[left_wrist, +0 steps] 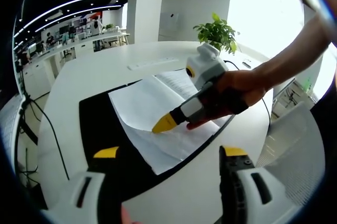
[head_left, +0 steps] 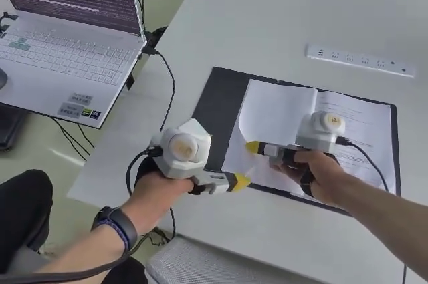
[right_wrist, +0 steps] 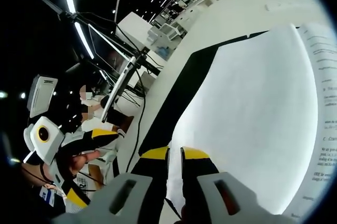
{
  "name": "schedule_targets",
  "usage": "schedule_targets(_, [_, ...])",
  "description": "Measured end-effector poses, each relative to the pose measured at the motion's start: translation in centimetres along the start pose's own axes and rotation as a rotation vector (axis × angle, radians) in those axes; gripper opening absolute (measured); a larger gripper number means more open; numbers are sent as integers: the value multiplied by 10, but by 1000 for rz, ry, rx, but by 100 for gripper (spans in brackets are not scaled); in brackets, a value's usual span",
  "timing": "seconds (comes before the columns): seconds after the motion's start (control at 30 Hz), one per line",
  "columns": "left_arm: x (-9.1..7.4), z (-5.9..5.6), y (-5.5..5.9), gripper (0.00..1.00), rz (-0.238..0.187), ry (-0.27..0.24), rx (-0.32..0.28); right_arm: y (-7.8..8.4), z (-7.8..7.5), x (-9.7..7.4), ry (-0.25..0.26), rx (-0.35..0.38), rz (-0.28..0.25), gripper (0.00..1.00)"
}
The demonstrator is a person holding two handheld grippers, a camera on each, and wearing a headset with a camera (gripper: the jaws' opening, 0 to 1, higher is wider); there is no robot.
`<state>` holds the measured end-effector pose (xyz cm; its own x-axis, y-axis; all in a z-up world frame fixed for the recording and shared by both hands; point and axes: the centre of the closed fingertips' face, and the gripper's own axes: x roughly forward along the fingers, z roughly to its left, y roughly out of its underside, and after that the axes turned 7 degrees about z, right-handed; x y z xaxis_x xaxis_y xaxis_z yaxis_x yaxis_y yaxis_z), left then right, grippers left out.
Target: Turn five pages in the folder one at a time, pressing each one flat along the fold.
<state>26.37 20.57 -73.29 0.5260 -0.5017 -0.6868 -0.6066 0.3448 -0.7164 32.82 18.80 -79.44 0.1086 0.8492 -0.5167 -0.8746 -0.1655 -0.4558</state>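
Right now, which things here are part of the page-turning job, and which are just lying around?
Job: folder, page, left gripper, right gripper.
Lying about: laptop, power strip, plant.

The left tool [head_left: 239, 181] sits low in the left hand [head_left: 157, 190] with the forearm reaching forward; it points rightward and its jaws are spread wide apart. The right tool [head_left: 253, 146], gripped in the right hand [head_left: 319, 176], points leftward, its jaws pinched together on a page [right_wrist: 247, 108] edge.
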Motion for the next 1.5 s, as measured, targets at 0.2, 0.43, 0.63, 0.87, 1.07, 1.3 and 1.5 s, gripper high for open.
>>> schedule_targets(0.2, [4, -3, -3, 74, 1, 11, 4, -3, 10, -10, -18, -16, -7, 10])
schedule_targets(0.43, [12, -2, -7, 69, 4, 9, 7, -10, 11, -34, -11, -73, -31, 17])
schedule_targets(0.63, [21, -3, -10, 63, 8, 18, 19, -15, 10, -62, 15, -99, -70, 19])
schedule_targets(0.87, [32, 0, -19, 51, -3, 18, 26, -10, 13, -97, 53, -104, -113, 18])
schedule_targets(1.07, [49, 5, -14, 44, 21, 14, 32, -2, 9, -116, 71, -94, -130, 18])
schedule_targets(1.3, [71, 13, 9, 37, 83, -3, 22, 3, -1, -131, 91, -74, -139, 18])
schedule_targets(1.5, [81, 17, 25, 35, 114, -7, 6, 4, -15, -139, 101, -56, -135, 16])
